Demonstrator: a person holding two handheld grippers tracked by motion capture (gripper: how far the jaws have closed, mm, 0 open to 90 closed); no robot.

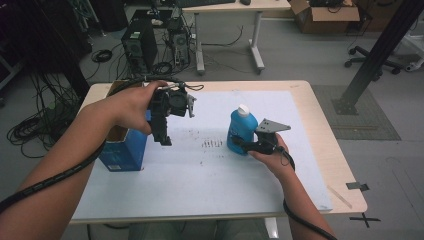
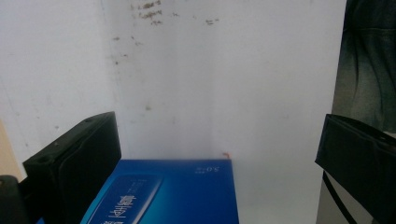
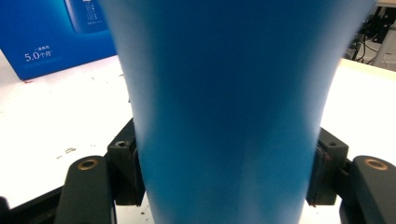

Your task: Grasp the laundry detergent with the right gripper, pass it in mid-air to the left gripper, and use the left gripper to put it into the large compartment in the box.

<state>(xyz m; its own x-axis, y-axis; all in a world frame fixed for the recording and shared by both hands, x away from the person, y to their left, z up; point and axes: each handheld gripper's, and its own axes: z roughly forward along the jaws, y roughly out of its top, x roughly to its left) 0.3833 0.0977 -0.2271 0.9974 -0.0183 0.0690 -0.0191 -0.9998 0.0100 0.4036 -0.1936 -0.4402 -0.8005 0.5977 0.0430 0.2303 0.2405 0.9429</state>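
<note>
White sheeting point(image 1: 200, 170) covers your table. Your right gripper point(image 1: 246, 144) clamps the upright blue bottle point(image 1: 242, 129) near mid-table; your left gripper point(image 1: 161, 131), jaws spread, hangs beside the blue box point(image 1: 125, 150) at the left edge.

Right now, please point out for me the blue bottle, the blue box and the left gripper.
blue bottle point(image 1: 241, 131): high view, on its blue body below the white cap.
blue box point(image 1: 124, 152): high view, on its blue front face.
left gripper point(image 1: 164, 141): high view, between its jaw tips, which point down.

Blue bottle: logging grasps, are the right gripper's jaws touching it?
Touching. In the right gripper view, both jaws of the right gripper press the blue bottle sides, no gap.
</note>
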